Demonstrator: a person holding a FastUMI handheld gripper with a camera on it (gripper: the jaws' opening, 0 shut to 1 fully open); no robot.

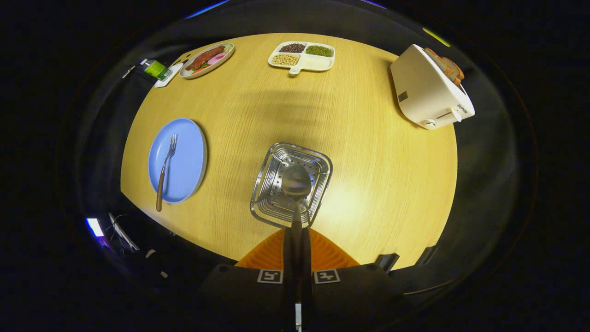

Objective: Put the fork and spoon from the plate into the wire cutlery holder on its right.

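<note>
Wooden surface [368, 152] is carrying a blue plate [186, 161] near its left edge, the fork [165, 173] lying on it; the claw [297, 258] is gripping the spoon [296, 184] above the wire cutlery holder [318, 163] near the front edge.

A round wooden table [368, 184] carries several things apart from each other. At its far side sits a white divided tray [302, 63] with three kinds of beans or grains in separate compartments: dark ones, green ones and pale ones; a fourth compartment is bare. To the left of it lies an oval dish [206, 60] of food, and just beside that a white card [167, 75] with a small green packet [156, 68] next to it at the table's edge. On the far right stands a white toaster [426, 92], tilted in this view, with bread slices [448, 67] in its slots.
</note>
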